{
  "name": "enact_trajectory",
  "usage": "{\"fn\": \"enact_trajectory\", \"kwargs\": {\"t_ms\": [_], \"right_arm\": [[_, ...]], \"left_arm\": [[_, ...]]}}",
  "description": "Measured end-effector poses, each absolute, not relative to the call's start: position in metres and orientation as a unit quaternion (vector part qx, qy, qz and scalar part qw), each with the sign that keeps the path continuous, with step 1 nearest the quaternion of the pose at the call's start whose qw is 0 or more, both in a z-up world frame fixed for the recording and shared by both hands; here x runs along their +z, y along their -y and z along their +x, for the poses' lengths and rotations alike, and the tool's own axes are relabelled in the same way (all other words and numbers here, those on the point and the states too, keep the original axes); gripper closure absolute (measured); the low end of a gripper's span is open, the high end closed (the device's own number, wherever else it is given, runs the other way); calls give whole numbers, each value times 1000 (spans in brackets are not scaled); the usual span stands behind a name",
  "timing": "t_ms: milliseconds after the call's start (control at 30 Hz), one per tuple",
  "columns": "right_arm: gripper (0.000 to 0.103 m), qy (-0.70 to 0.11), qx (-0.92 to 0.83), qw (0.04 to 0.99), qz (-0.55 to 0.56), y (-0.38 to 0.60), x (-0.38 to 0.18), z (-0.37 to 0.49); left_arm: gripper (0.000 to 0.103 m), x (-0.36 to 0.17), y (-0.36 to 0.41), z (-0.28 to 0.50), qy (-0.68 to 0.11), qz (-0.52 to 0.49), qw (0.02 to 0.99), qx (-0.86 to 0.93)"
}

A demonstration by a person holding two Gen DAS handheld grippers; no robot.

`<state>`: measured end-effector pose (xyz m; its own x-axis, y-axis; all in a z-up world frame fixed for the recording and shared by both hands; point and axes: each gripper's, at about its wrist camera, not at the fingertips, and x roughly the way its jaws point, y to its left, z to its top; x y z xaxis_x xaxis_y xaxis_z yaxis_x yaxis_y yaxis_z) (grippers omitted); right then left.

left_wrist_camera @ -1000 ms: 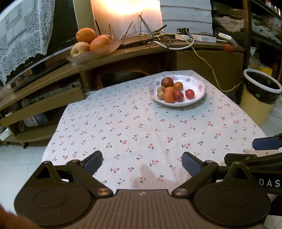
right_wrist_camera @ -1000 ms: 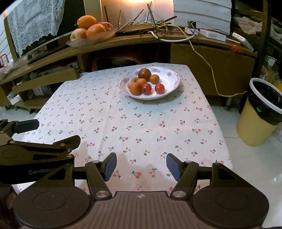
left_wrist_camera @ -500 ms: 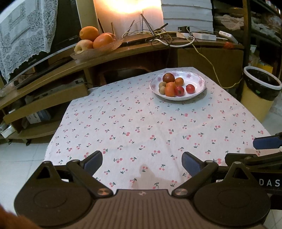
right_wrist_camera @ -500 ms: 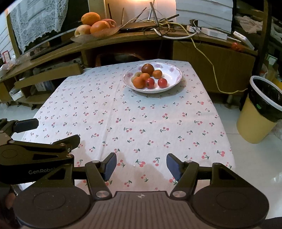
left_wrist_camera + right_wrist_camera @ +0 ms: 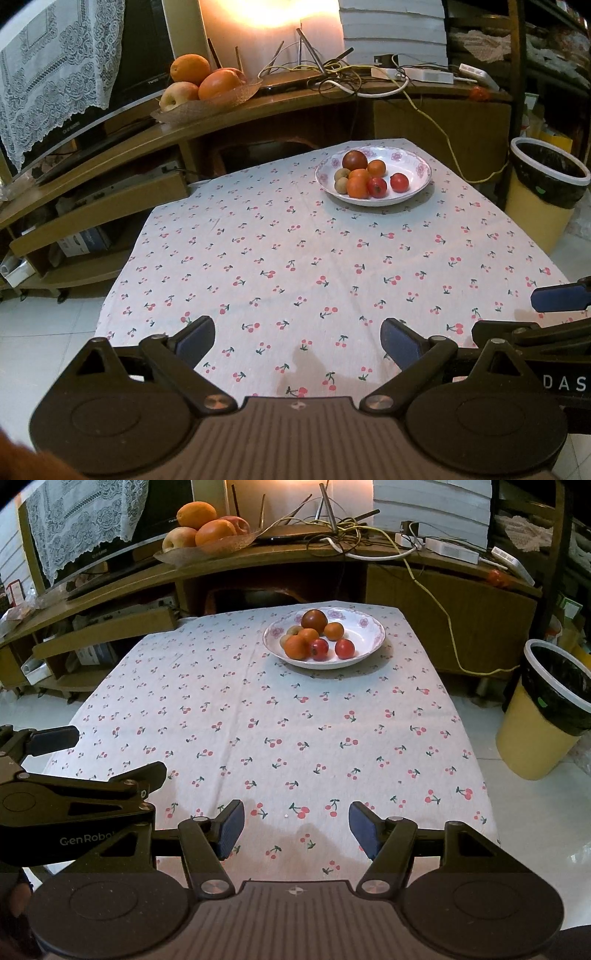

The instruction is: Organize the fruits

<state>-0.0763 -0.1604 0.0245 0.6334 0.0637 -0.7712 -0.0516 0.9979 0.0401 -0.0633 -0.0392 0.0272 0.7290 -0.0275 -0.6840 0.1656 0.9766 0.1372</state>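
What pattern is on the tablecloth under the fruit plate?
Small red cherries with green stems on white cloth; the right wrist view shows it best.

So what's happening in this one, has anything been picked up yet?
Nothing is held. A person holds two tools over the near edge of a table with a cherry-print cloth. The left tool and right tool are both open and empty. The small fruits all sit in the white bowl at the far end of the table. A second dish of larger fruit stands on the wooden shelf behind. Sorting has not started.
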Motion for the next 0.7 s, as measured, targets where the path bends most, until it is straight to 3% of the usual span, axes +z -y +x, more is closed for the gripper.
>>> {"fn": "enact_trajectory", "kwargs": {"t_ms": [700], "right_arm": [[38,-425,35,904,3,156,26,-85]], "left_arm": [[2,28,36,-76,-360,96,927,-46]]}}
